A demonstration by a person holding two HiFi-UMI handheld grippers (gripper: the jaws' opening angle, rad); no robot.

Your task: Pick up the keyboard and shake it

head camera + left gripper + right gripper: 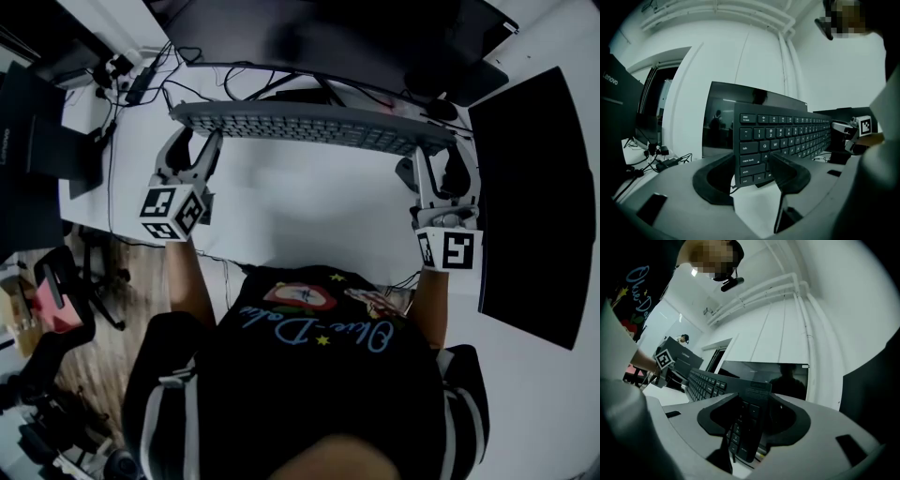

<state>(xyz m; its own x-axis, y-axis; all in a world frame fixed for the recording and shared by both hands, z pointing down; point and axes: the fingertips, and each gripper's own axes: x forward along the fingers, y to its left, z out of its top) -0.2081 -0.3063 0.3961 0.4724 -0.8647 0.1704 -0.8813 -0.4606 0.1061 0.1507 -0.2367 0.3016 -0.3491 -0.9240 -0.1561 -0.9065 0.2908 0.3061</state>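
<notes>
The keyboard hangs in front of the person, in front of the dark monitor. It seems to be clear of the white worktop, tipped up so its long edge runs left to right and its keys face back toward the person. The left tool has its jaws set fairly wide, one pad on the key face and one on the back, clamping the left end by the bottom corner keys. The right tool pinches the right end the same way, and its view shows the board nearly edge-on between the pads. It is a long, thin, rigid slab that looks light. The weight should be easy to carry, but the length gives any quick swing a lot of leverage against a grip that is only as deep as the pads. The plastic back looks smooth and the keycaps give under pressure, so a pad resting on keys may creep during a brisk shake. A grip on the frame at the end edge would likely hold more surely. One tool at each end suits the job, since it stops the board from twisting and splits the load. Both sides need about equal squeeze and should move together, or the board could pivot out of the looser grip. Loose cables lie on the worktop behind it, and whether one is plugged into the keyboard cannot be made out.
</notes>
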